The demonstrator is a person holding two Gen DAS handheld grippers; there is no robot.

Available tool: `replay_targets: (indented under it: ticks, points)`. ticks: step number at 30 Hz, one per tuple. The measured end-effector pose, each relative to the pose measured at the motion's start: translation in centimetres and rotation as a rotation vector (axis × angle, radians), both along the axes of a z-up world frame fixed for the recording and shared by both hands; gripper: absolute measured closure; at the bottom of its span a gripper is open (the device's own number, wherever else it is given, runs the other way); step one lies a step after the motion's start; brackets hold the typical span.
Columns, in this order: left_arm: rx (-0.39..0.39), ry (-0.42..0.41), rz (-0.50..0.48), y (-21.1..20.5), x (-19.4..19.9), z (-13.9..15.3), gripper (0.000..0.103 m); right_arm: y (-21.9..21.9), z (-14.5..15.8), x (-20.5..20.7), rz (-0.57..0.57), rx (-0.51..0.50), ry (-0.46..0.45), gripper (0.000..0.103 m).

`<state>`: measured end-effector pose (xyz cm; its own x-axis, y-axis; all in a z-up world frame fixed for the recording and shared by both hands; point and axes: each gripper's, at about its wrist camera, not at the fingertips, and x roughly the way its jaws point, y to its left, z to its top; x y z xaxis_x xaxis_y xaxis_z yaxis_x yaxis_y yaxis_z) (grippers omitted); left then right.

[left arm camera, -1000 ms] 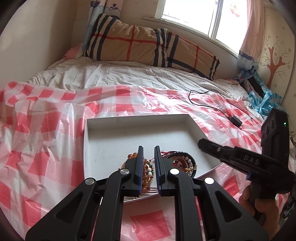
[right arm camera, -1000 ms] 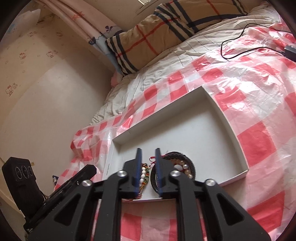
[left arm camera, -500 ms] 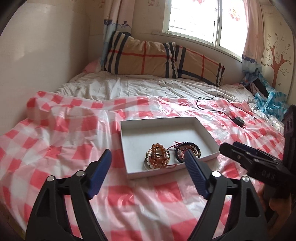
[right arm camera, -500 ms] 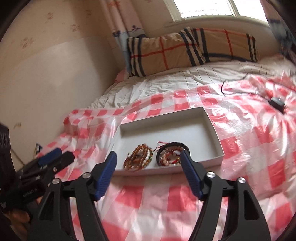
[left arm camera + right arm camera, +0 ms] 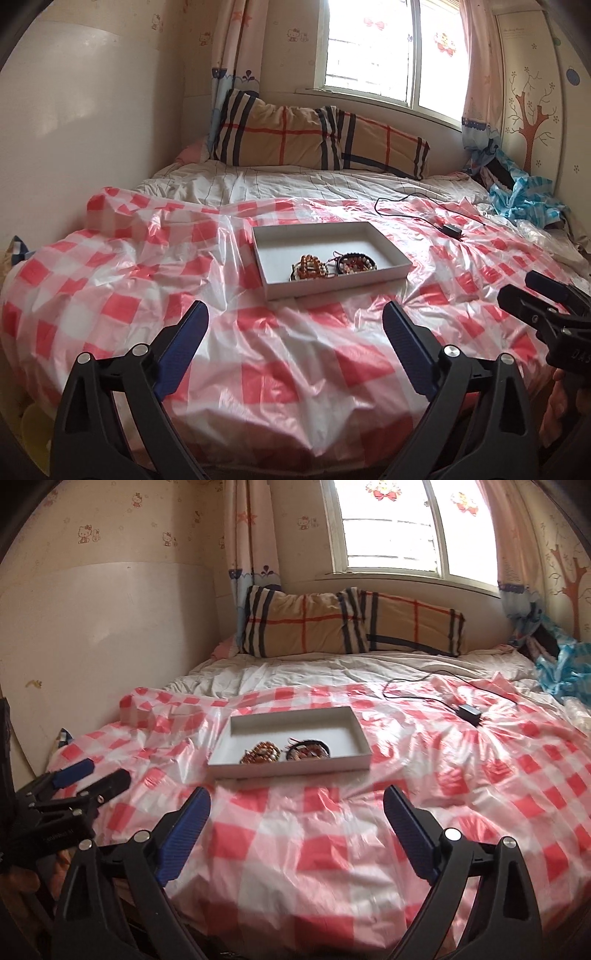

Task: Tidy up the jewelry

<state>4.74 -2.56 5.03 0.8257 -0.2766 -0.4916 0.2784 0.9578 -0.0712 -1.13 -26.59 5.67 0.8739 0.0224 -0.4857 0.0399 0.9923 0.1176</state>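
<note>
A white shallow box (image 5: 384, 254) (image 5: 354, 731) lies on the bed's red-checked plastic sheet. Inside, near its front wall, sit an amber bead bracelet (image 5: 309, 266) (image 5: 259, 755) and a dark bracelet coil (image 5: 357, 263) (image 5: 309, 751) with mixed beads. My left gripper (image 5: 295, 339) is open and empty, held back above the sheet in front of the box. My right gripper (image 5: 297, 821) is open and empty, also well short of the box. Each gripper shows at the edge of the other's view: the right (image 5: 535, 306), the left (image 5: 85, 781).
A black charger with cable (image 5: 452, 230) (image 5: 469, 713) lies on the sheet right of the box. Plaid pillows (image 5: 317, 138) lean under the window. Blue cloth (image 5: 524, 195) is piled at the far right. A wall panel (image 5: 92, 646) bounds the left.
Both grippers were shut over the bracelets in the box; they opened and pulled far back toward the bed's near edge. The bracelets stayed in the box.
</note>
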Motion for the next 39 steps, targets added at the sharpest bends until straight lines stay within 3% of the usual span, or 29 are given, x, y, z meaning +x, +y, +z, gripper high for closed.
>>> replay_targets:
  ticks: [6,17,21,39]
  points:
    - [0.009,-0.036,0.017,0.5,-0.9,0.1,0.011,-1.1,-3.5,-1.7,-0.089,0.014,0.013,0.012]
    - [-0.005,-0.057,0.054,0.3,0.2,0.5,0.011,-2.4,-2.8,-2.9,-0.121,0.040,-0.074,0.007]
    - [-0.008,-0.074,0.059,0.5,-0.8,0.6,0.011,-2.1,-1.8,-3.6,-0.138,-0.023,-0.126,0.007]
    - [0.033,-0.068,0.080,0.3,-0.9,0.3,0.008,-1.7,-2.8,-3.1,-0.143,-0.069,-0.098,0.007]
